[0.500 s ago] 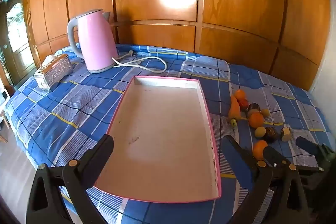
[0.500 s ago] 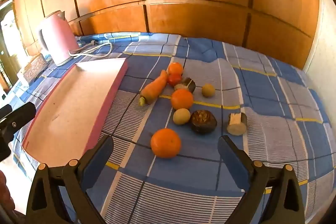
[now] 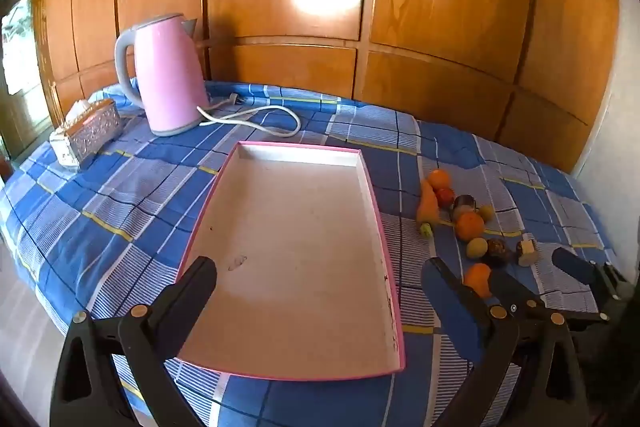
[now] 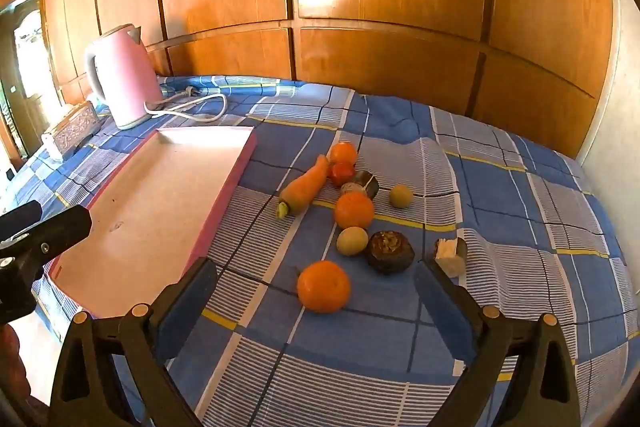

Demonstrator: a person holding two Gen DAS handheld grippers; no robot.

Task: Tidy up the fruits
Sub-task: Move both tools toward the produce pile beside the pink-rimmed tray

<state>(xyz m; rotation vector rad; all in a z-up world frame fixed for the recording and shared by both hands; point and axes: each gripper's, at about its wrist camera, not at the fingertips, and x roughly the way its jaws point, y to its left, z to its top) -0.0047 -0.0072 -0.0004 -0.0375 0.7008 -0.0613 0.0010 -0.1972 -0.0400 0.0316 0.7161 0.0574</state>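
Both grippers hang wide open and empty above a blue plaid cloth (image 4: 500, 187). The left gripper (image 3: 320, 287) frames the bare pink tray (image 3: 296, 259). Only the right gripper (image 4: 316, 291) view clearly shows the fruits (image 4: 354, 209) lying beside that tray, nearest an orange (image 4: 323, 286).

Left claw (image 3: 320, 291): jaws wide apart, nothing between them, hanging over the near end of the tray.
Tray (image 3: 372, 195): shallow, pink-edged, pale inside, lying on the blue checked cloth (image 3: 120, 211) in the middle of the counter.
Kettle (image 3: 168, 75): pink, upright, far left, its white cord (image 3: 256, 115) looping toward the tray's far edge.
Silver box (image 3: 90, 131): left of the kettle, near the counter's edge.
Fruit: carrot (image 3: 427, 205), oranges (image 3: 469, 225), and small round pieces in a loose cluster right of the tray.
Right claw (image 3: 576, 269): partly visible at the near right, beside the fruit.
Back: wooden panels (image 3: 440, 7).
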